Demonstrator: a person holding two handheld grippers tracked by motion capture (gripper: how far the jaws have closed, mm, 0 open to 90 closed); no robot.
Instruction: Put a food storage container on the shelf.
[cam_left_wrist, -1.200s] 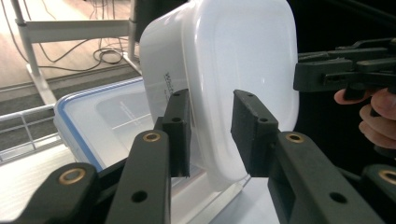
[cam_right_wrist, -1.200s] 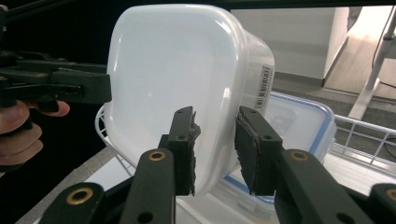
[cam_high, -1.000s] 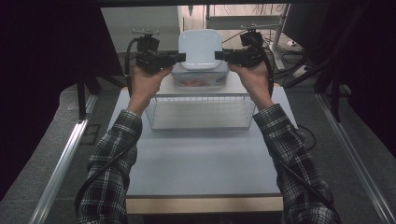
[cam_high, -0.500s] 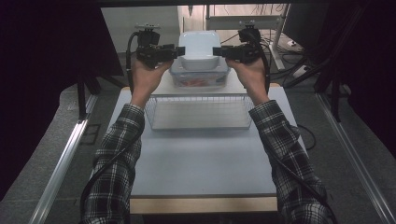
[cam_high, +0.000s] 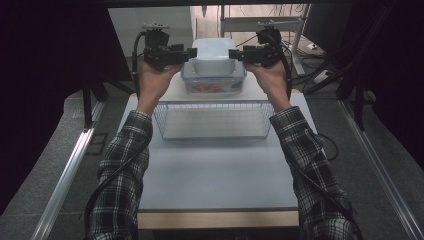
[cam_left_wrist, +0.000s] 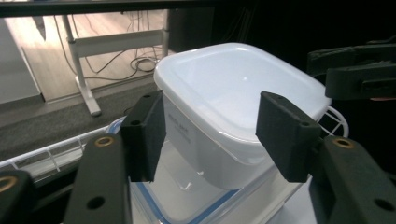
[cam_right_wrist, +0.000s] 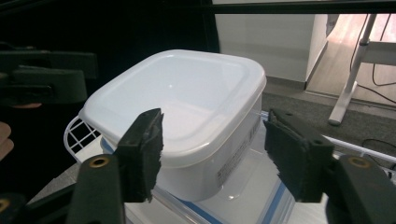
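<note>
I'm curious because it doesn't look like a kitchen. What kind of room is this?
Probably a lab or workshop for recording tasks: a plain table ringed by dark curtains, cables on the floor, and desk legs beyond.

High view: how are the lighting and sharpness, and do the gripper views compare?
High view: dark surround, lit table, soft. Left gripper view: white container sharp with slight sheen, near claw a little soft. Right gripper view: black left side, bright floor at right.
</note>
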